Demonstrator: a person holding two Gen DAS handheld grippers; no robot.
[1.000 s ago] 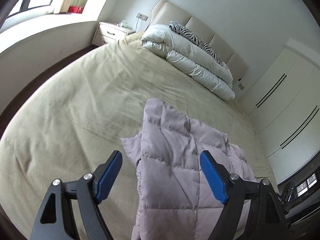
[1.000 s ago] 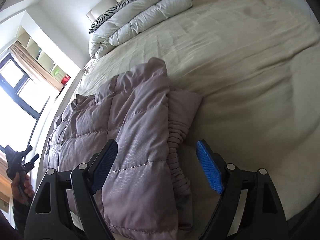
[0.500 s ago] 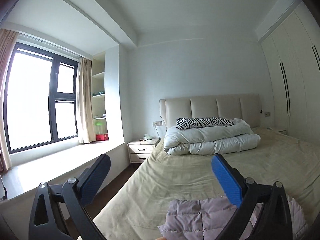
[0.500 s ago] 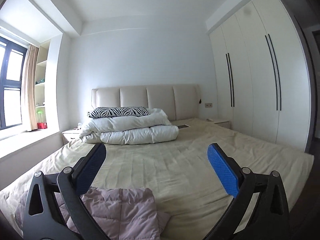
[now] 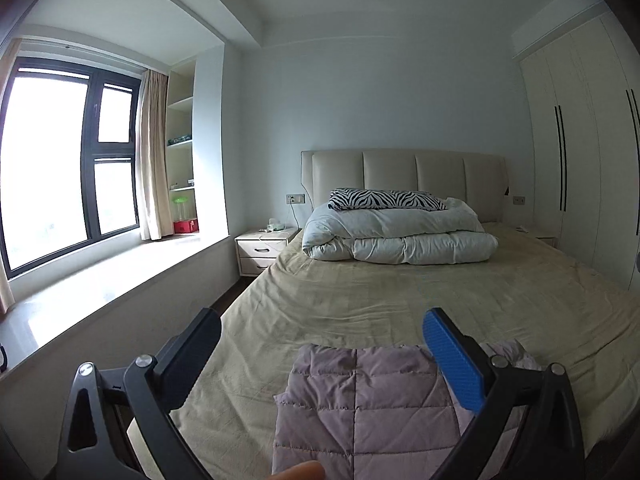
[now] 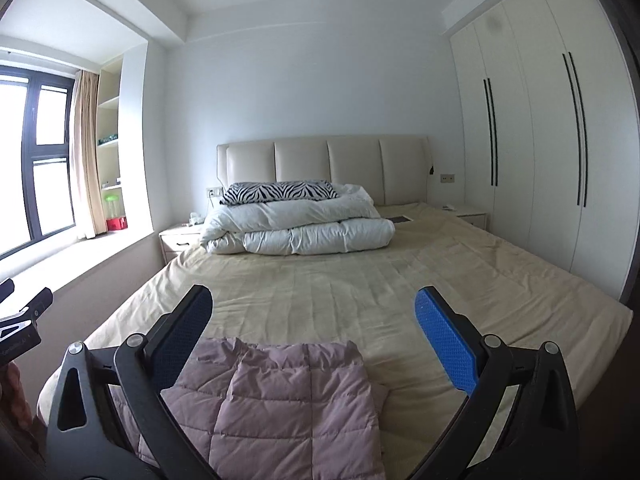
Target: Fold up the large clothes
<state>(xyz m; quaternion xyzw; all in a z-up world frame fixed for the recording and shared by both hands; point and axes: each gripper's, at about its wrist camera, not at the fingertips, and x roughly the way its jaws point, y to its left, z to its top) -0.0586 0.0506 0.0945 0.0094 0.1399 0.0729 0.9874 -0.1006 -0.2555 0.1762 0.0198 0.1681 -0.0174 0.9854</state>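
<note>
Both tools have lifted off the jacket (image 5: 360, 408); left tool (image 5: 320, 364) and right tool (image 6: 316, 344) spread wide, empty. Jacket folded at bed's (image 6: 360, 280) foot; we check edges squared.

bed (image 6: 460, 280): beige sheet | near end: folded mauve quilted jacket (image 6: 280, 404); headboard end: white duvet (image 6: 304, 228)

Left gripper (image 5: 320, 354) and right gripper (image 6: 312, 330): black triangular-cutout finger frames, silver screws at pivots, blue dimpled pads (image 6: 446, 346) at 3 o'clock, dark pads at 9 o'clock.
</note>
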